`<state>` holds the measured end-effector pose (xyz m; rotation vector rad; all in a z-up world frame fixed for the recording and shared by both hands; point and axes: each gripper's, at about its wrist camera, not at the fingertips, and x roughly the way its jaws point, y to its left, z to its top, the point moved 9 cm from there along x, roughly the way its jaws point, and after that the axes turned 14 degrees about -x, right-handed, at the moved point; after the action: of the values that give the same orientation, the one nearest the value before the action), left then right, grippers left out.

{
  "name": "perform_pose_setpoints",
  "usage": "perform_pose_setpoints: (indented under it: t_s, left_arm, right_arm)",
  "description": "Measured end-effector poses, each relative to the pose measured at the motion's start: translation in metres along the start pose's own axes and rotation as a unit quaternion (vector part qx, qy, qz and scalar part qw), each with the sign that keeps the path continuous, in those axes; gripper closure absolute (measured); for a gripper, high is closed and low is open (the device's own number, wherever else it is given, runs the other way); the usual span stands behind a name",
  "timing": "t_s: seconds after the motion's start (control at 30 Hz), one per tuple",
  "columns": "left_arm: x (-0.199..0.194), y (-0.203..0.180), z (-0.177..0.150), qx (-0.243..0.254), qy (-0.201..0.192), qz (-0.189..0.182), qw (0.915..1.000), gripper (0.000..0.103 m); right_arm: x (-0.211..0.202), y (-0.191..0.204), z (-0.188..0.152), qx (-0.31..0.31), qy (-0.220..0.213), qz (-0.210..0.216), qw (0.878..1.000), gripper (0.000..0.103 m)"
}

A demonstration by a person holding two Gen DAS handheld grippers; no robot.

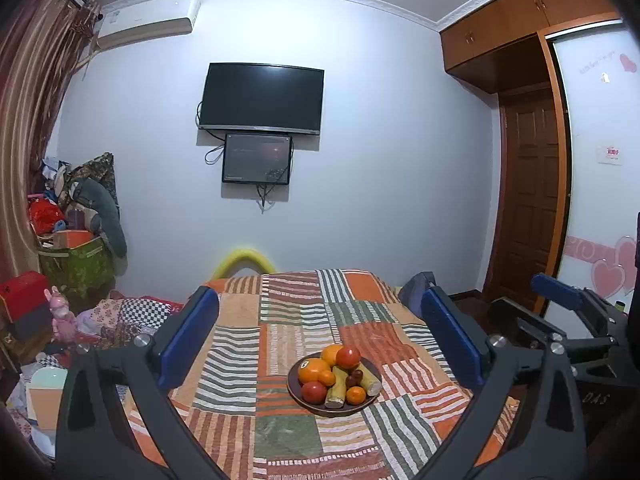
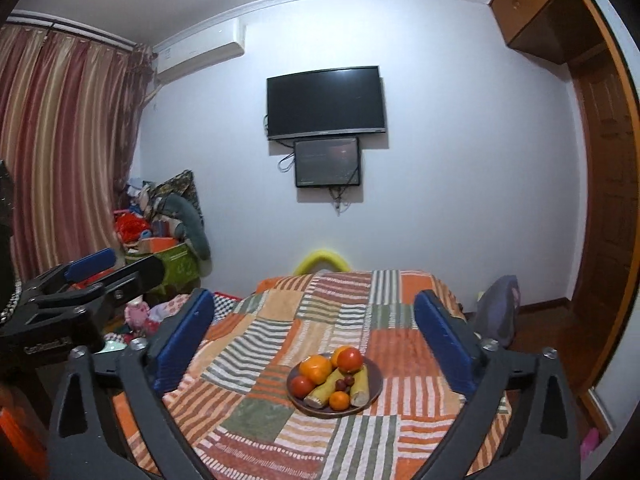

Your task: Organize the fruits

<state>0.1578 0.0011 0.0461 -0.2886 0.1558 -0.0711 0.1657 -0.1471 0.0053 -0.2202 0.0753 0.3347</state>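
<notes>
Left gripper [image 1: 320, 332], jaws wide, nothing between; right gripper [image 2: 316, 328], likewise wide, empty; one dark plate [image 1: 295, 387] on patchwork cloth [image 1: 236, 364], near centre; two tomatoes [image 1: 348, 357], four oranges [image 1: 314, 370], two banana pieces [image 1: 337, 390], small dark grapes [image 1: 353, 378]

Left gripper [image 1: 320, 344] and right gripper [image 2: 314, 344], jaws wide apart, seemingly near level.

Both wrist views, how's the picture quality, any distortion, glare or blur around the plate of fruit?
Left wrist view: strong fisheye bend, dark corners, soft sheen on the television, plate of fruit sharp. Right wrist view: same curved walls and vignette, plate sharp, even dim indoor light, no hard shadows.
</notes>
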Motion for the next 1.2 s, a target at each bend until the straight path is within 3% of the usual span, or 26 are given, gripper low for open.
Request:
perform_pose_setpoints:
  t_s: [1.2]
  left_arm:
    - [-0.001, -0.004, -0.016, 0.008, 0.008, -0.003, 0.9999, 0.0]
  right_arm:
    - [-0.016, 0.0, -0.006, 0.003, -0.001, -0.011, 1.0, 0.0]
